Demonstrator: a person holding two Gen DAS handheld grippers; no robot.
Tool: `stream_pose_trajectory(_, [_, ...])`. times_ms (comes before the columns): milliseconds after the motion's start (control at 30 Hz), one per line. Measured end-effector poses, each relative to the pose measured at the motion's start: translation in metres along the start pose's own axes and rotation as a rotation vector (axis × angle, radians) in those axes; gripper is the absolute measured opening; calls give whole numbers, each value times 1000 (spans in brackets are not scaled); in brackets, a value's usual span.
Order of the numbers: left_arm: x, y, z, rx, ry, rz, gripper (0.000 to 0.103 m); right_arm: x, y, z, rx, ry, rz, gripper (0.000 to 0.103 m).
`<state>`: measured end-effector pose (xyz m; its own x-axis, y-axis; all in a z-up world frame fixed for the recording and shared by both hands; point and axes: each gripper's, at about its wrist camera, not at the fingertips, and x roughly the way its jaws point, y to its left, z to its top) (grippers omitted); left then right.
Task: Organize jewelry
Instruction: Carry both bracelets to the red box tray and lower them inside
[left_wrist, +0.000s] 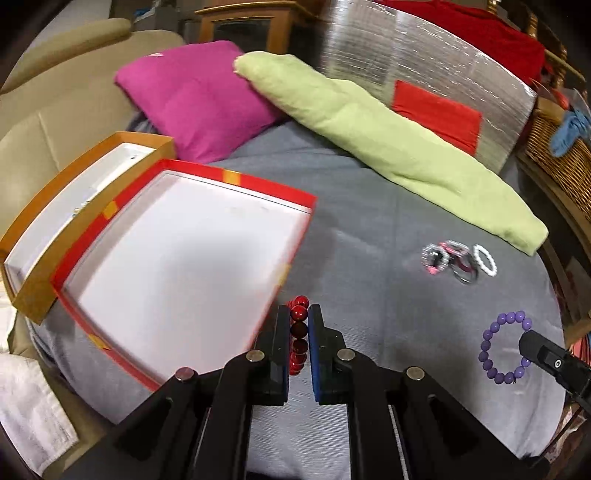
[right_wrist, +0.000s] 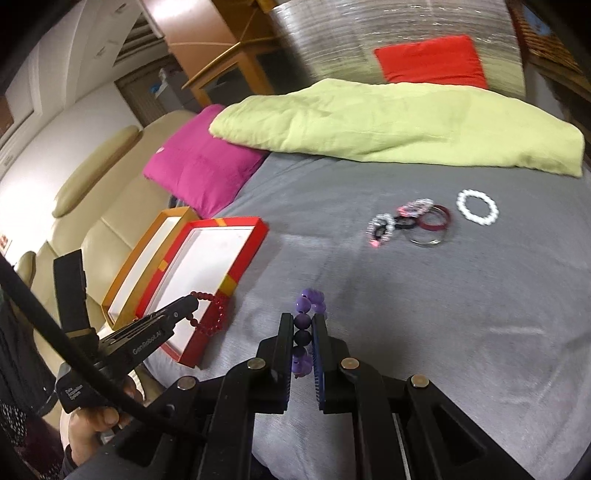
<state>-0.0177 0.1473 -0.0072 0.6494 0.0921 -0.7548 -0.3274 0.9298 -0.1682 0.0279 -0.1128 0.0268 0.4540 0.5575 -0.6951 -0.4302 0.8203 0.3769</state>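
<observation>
My left gripper (left_wrist: 298, 311) is shut on a red bead bracelet (left_wrist: 299, 314), whose beads run in a line between the pads. It hangs just off the near right edge of an open red box (left_wrist: 184, 258) with a bare white floor. In the right wrist view the red bracelet (right_wrist: 213, 314) dangles from the left gripper (right_wrist: 194, 301) over that red box's (right_wrist: 207, 266) near corner. My right gripper (right_wrist: 302, 317) is shut on a purple bead bracelet (right_wrist: 308, 299) above the grey bedcover (right_wrist: 443, 314). The purple bracelet (left_wrist: 504, 347) hangs as a loop from the right gripper's tip (left_wrist: 526, 341).
An orange box (left_wrist: 74, 206) with a white inside sits behind the red one. Several loose bracelets (right_wrist: 406, 221) and a white bead bracelet (right_wrist: 478, 206) lie farther back on the cover. A magenta pillow (left_wrist: 195, 99) and green pillow (left_wrist: 388, 147) line the far side. A hand (right_wrist: 96, 424) holds the left tool.
</observation>
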Motion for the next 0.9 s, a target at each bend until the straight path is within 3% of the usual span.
stream_pose_trajectory(900, [18,122,42,-141,-39,173,10,132,140,64,-186,105,114,11])
